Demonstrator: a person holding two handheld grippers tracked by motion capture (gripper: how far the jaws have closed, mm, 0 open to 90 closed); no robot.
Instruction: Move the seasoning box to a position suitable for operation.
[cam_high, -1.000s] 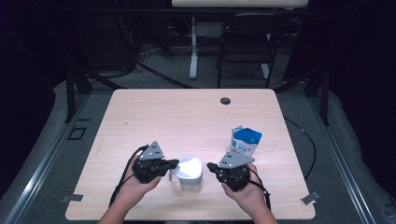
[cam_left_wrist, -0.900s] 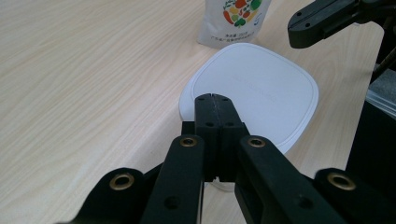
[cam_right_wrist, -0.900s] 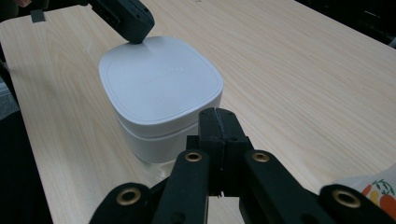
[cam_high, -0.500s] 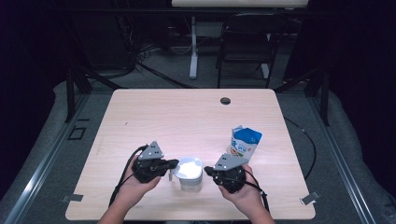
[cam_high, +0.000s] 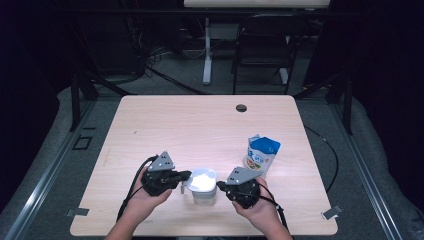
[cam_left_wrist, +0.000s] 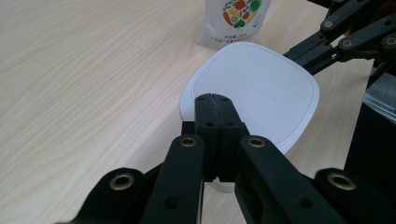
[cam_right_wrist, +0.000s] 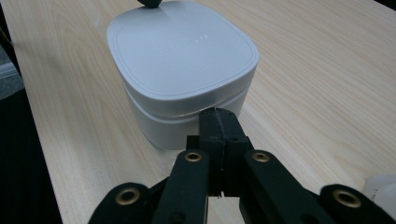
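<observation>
The wooden worktop (cam_high: 165, 125) spreads pale and mostly bare ahead of both your claws, with a small dark cable hole (cam_high: 241, 108) far beyond them near the back edge. Around it the room is dim: grey floor, a dark chair (cam_high: 262, 50) and a white desk leg (cam_high: 207, 50) well past the far edge.

Closer in, the blue-and-white food pouch (cam_high: 261, 154) stands upright just beyond your right claw (cam_high: 220, 185), probably parked there within easy reach for later.

The white lidded container (cam_high: 203, 186) sits directly between your two claws, lid (cam_left_wrist: 254, 95) on. You bracket it from both sides, which looks like a way to steady the tub while you work the lid. Your left claw (cam_high: 187, 175) is clenched on nothing, its paired tips resting at the lid's near edge in the left gripper view. Your right claw is likewise clenched on nothing, its tips against the tub's wall just under the lid rim in the right gripper view, a likely spot for prying upward.
</observation>
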